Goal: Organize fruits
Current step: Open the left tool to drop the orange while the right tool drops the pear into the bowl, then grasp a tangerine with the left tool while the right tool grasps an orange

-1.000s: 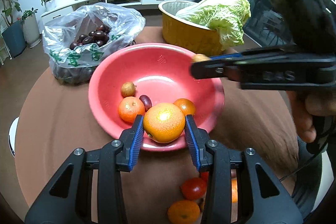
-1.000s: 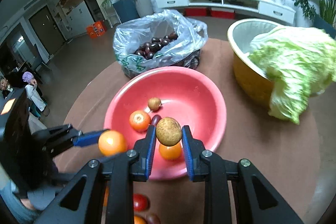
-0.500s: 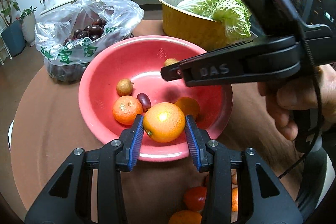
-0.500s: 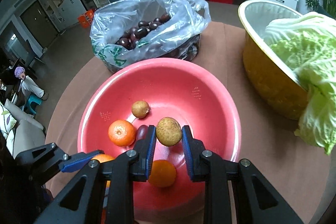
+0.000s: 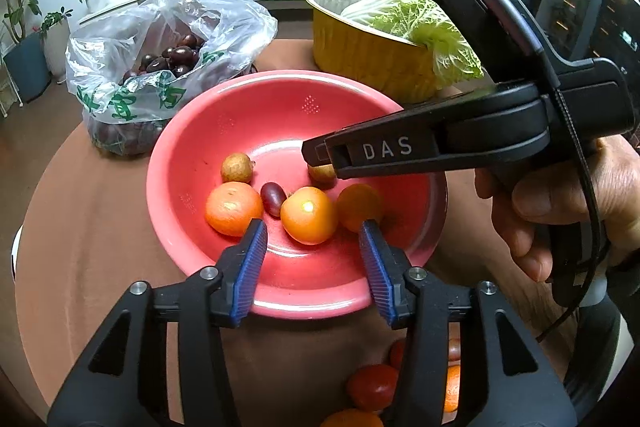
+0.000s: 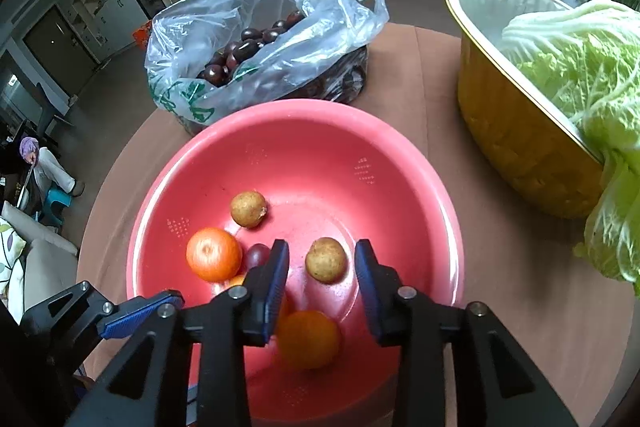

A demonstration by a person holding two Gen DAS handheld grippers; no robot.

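Fruits (image 5: 308,215) in red bowl (image 5: 280,99), plastic bag (image 5: 168,39), cabbage (image 6: 592,75)

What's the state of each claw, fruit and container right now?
Left claw: open, just released orange.
Right claw: open, just released brown fruit.
Red bowl: upright, holds fruit.
Bag: open, dark fruit inside.
Yellow basin: upright, cabbage hanging over rim.

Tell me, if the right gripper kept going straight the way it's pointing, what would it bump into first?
Probably the small brown fruit lying between the open right gripper fingers, whose jaws have just been opening. It sits in the pink bowl, so the bowl floor would come next. Depth is hard to judge here.
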